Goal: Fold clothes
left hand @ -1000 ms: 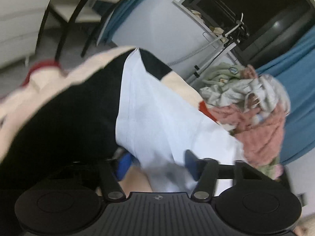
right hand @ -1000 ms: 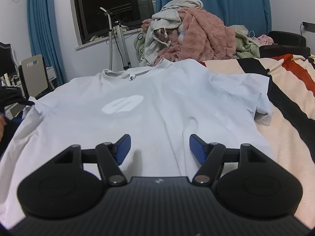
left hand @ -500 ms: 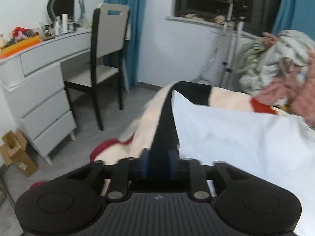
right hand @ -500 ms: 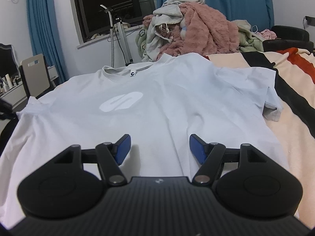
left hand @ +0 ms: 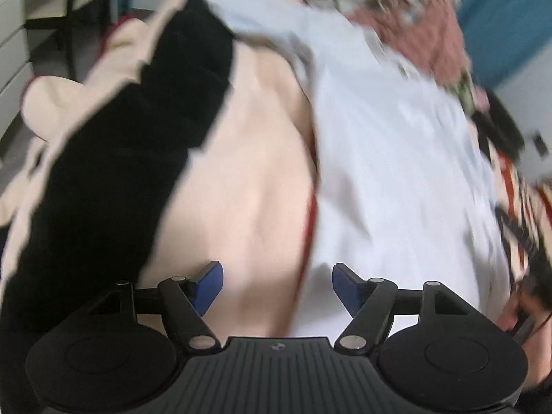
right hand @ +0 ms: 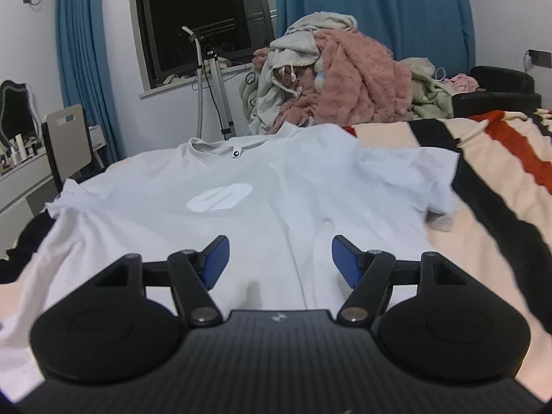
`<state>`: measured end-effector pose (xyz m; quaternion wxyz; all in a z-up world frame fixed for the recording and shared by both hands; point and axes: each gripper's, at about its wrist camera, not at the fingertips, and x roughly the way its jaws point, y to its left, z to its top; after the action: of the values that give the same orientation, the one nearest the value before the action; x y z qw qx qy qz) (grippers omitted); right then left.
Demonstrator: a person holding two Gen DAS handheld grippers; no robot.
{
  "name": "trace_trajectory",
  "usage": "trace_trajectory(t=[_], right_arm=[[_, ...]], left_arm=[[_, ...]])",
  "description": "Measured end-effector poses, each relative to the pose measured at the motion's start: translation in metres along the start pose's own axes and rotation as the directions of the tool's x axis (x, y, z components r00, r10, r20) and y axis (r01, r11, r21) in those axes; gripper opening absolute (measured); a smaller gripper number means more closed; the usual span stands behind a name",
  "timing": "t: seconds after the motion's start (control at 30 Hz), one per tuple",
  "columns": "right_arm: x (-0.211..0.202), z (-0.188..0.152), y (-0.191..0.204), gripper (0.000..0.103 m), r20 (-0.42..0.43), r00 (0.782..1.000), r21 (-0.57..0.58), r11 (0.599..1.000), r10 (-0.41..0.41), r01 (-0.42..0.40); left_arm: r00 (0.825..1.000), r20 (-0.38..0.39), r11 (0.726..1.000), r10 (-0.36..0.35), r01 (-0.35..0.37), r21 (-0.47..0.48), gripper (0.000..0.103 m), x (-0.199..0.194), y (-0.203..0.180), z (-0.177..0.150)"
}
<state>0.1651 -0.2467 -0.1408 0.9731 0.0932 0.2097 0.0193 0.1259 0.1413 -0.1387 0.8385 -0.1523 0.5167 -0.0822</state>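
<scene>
A white T-shirt (right hand: 276,200) lay spread front-up on a striped blanket (right hand: 490,186), its collar at the far end and a pale oval logo on the chest. Both short sleeves stuck out, the right one crumpled near a black stripe of the blanket.

The right gripper (right hand: 279,258) hung over the near hem of the shirt with its blue-padded fingers (right hand: 215,258) spread wide and nothing between them. Whether they touched the cloth could not be told.

The left gripper (left hand: 277,284) was likewise spread apart and empty. Its view was blurred. It looked down over the left side of the bed, where the T-shirt (left hand: 396,172) lay to the right and the cream and black bands of the blanket (left hand: 224,172) lay to the left, the shirt's edge falling between the fingers.

Beyond the shirt, at the far end of the bed, stood a heap of clothes (right hand: 338,82), with a fluffy pink garment on top. Behind it hung blue curtains (right hand: 372,17) beside a dark window (right hand: 193,17). A garment steamer stand (right hand: 214,86) stood under the window, and a chair (right hand: 67,141) at far left.
</scene>
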Motion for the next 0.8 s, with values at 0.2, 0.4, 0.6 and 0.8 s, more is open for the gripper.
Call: trace_trajectory(t=[0.2, 0.4, 0.6, 0.8], right_arm=[[-0.063, 0.009, 0.005, 0.068, 0.043, 0.999, -0.012, 1.0, -0.013, 0.013], [-0.089, 0.012, 0.015, 0.068, 0.061, 0.998, -0.052, 0.999, -0.015, 0.018], [-0.092, 0.009, 0.017, 0.068, 0.05, 0.999, -0.07, 0.997, -0.016, 0.019], [-0.09, 0.009, 0.01, 0.068, 0.031, 0.999, -0.028, 0.999, -0.018, 0.019]], left_arm=[[0.994, -0.105, 0.988, -0.038, 0.053, 0.142, 0.058, -0.011, -0.031, -0.023], [0.985, -0.145, 0.962, 0.092, -0.051, 0.267, 0.005, -0.022, -0.06, -0.038], [0.973, -0.172, 0.959, 0.152, -0.103, 0.263, 0.003, -0.058, -0.059, -0.047], [0.958, -0.172, 0.959, 0.231, -0.195, 0.206, 0.007, -0.069, -0.042, -0.054]])
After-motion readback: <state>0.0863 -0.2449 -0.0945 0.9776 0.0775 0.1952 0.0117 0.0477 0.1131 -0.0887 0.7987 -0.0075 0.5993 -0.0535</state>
